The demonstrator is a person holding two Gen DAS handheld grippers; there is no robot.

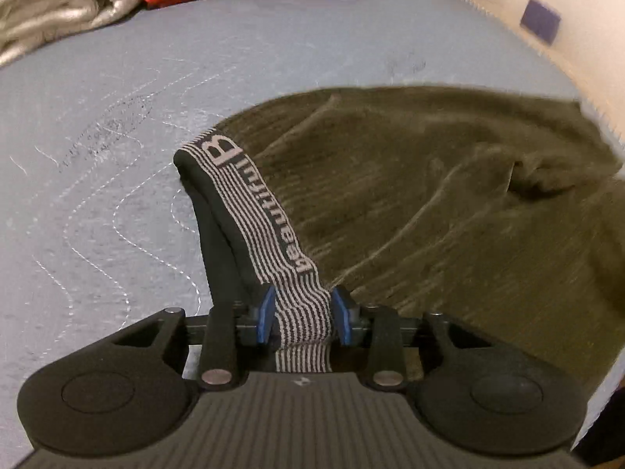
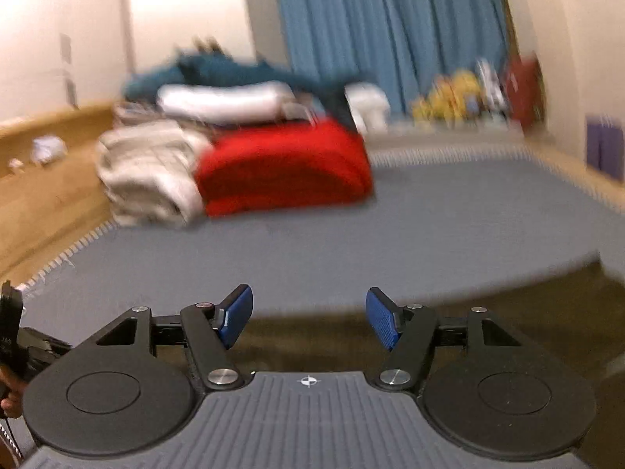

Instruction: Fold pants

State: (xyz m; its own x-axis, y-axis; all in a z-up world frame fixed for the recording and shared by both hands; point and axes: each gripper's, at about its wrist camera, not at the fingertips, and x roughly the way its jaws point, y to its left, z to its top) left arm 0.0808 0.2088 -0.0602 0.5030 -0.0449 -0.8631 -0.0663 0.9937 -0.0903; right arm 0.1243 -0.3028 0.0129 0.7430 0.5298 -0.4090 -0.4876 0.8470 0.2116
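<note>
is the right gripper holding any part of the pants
No, the right gripper is open, its blue pads spread wide with nothing between them, above the olive pants.

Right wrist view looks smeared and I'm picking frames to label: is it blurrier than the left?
Yes: right wrist view, red folded cloth and blue curtain are motion-smeared, only the open right gripper sharp; left wrist view, striped elastic waistband in the left gripper crisp, olive pants fabric slightly streaked.

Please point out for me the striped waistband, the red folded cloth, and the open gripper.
striped waistband (image 1: 269, 211): left wrist view, middle of the striped band.
red folded cloth (image 2: 285, 164): right wrist view, its front face.
right gripper (image 2: 308, 318): right wrist view, midway between the blue fingertips.
</note>
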